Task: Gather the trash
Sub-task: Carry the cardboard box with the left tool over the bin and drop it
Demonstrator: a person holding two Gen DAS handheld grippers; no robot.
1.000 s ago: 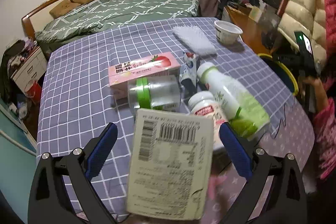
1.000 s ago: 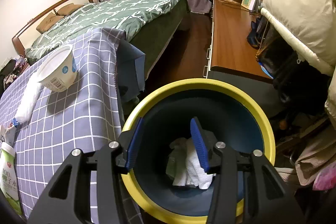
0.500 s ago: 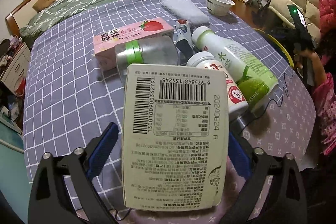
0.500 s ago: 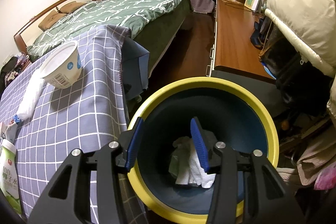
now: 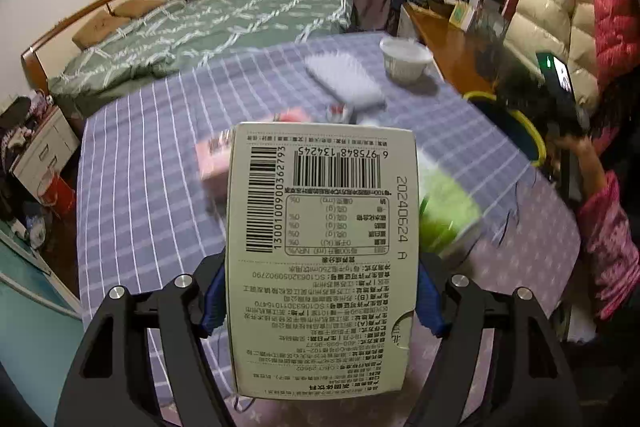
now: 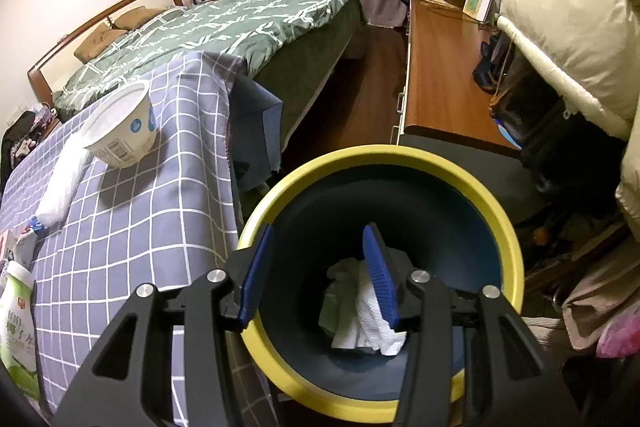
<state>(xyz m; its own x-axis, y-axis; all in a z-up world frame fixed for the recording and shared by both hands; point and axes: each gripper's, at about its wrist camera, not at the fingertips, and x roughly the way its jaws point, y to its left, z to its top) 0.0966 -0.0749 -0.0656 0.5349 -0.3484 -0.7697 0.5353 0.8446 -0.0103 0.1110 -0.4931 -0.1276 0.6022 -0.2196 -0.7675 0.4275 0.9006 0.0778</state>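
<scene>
Carton (image 5: 322,259), cream, barcodes and upside-down print facing camera, clamped upright in just-closed left gripper (image 5: 320,299), right gripper (image 6: 318,273) parted, empty, above bin (image 6: 516,259).

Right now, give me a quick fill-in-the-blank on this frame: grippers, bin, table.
1. The left gripper, whose jaws have just been closing, grips a beverage carton whose printed side shows two ____.
2. The right gripper hangs empty above a dark blue trash bin with a ____ rim.
3. Inside the bin lies crumpled white ____.
4. The white paper bowl rests on the ____ checked tablecloth.

Missing words: barcodes; yellow; paper; purple
</scene>
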